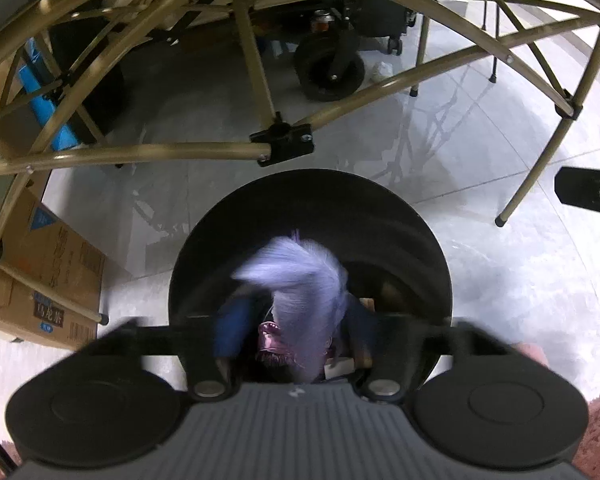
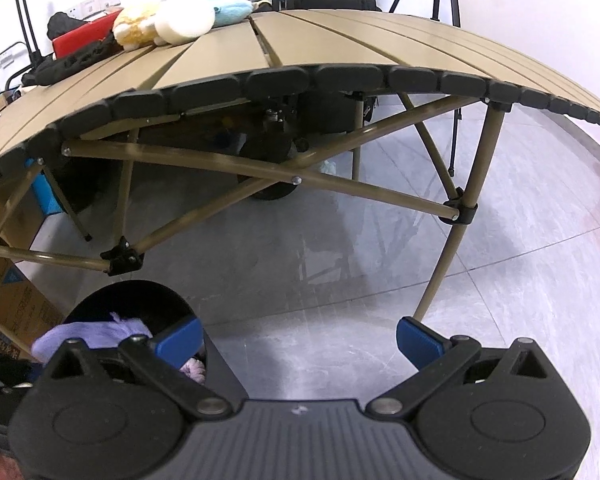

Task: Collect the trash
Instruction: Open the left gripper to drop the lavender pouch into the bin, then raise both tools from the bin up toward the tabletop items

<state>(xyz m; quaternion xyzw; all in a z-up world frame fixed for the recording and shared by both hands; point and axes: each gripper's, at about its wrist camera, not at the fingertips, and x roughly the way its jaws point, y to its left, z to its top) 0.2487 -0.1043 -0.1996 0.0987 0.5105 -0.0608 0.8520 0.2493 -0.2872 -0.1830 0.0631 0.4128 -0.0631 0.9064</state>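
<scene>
Left wrist: left hand-held gripper (image 1: 296, 332) spread wide over black bin (image 1: 428, 240), lilac cloth (image 1: 304, 280) loose btwn fingers, nothing gripped; right hand-held gripper (image 2: 300, 338) wide open, empty, bin at 8 o'clock.

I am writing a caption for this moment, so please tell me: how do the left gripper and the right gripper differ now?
The left gripper hangs over the black bin, a blurred lilac cloth between its open fingers; the right gripper is over bare grey floor, beside the bin, with nothing between its fingers. The left looks motion-blurred, the right sharp. Both are open and have blue pads.
</scene>
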